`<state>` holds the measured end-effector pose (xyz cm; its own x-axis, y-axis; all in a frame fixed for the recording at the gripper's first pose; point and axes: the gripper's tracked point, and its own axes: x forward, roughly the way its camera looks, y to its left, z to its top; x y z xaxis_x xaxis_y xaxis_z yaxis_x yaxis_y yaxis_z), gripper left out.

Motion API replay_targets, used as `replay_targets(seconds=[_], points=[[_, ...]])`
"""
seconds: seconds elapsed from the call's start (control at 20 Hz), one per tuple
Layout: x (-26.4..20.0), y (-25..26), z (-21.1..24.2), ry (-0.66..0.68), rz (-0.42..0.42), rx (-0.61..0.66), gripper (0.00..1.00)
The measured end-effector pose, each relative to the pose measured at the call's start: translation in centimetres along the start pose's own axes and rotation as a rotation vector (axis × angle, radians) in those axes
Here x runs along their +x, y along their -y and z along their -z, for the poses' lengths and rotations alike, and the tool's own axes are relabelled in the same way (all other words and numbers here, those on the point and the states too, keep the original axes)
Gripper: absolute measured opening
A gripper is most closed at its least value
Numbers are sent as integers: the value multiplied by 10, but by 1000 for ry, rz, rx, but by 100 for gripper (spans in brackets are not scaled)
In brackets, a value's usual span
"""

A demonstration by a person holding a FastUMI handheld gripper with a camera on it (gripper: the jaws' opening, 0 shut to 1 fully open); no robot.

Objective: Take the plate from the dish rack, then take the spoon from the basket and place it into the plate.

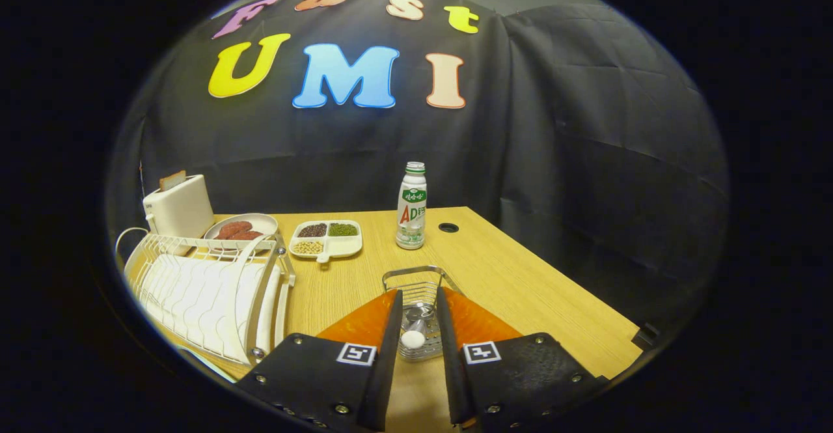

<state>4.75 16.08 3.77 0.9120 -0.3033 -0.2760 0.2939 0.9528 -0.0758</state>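
Spoon (pixel 414 334) sits in wire basket (pixel 420 303), lower center of frame, between the jaws; gripper (pixel 418 303) released, gap wide, touching nothing. Dish rack (pixel 208 290) lower left on tabletop (pixel 520 277). Bottle (pixel 411 206) center; toaster (pixel 177 208) and food plate (pixel 241 228) left.

Gripper (pixel 420 303): textured mounts w/ screws, square tag markers.

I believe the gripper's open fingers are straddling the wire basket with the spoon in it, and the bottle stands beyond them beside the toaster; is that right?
Not quite: in the gripper view the bottle stands by the divided dish, well apart from the toaster. The rest holds: the gripper is open, straddling the wire basket holding the spoon.
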Motion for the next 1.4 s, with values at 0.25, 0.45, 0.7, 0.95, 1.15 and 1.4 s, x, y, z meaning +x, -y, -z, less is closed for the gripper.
replay_targets(seconds=[0.25, 0.45, 0.7, 0.95, 1.15, 1.4], points=[[7, 2, -3, 50, -57, -25, 34], [10, 5, -4, 38, -44, -38, 11], [11, -1, -19, 36, -32, -60, 10], [0, 0, -61, 86, 0, -54, 10], [-17, 1, -90, 101, 34, -95, 10], [-56, -21, -121, 127, 10, -71, 10]])
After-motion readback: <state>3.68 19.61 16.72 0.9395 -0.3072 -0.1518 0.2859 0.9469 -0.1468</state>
